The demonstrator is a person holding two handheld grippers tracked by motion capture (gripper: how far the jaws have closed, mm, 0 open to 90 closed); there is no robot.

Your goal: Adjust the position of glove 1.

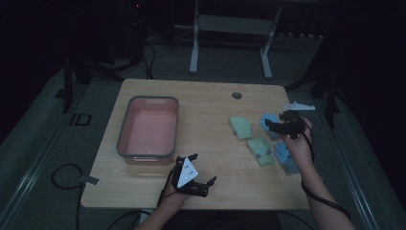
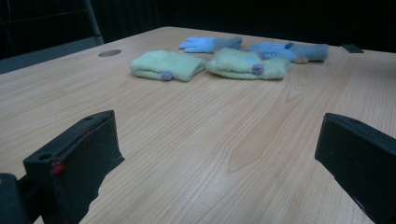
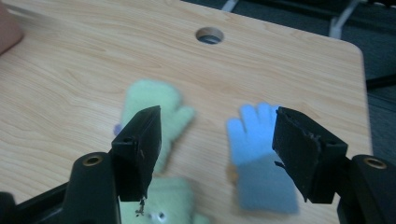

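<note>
Four knit gloves sit on the right half of the wooden table (image 1: 201,103): two pale green mittens and two blue fingered gloves. Right gripper (image 3: 217,140) hovers over the far blue glove (image 3: 261,154), jaws parted and nothing pinched between them; glove lies just below and ahead of the tips, nearer the right jaw than the left. Its long axis runs roughly along the gripper's line of sight, fingers pointing away toward the cable hole (image 3: 209,35), grey cuff nearest the camera. Far green mitten (image 3: 156,112) lies beside it to the left, apart, partly behind the left jaw. Right hand is clearly the closer one; left gripper (image 1: 197,178) rests at the near table edge, jaws spread wide and empty, well apart from the gloves. Pink bin with grey rim (image 1: 125,125) stands on the left half, well away. Gloves look soft, fuzzy, flat and limp: I'd expect a pinch to gather fabric, not lift it rigidly.
</note>
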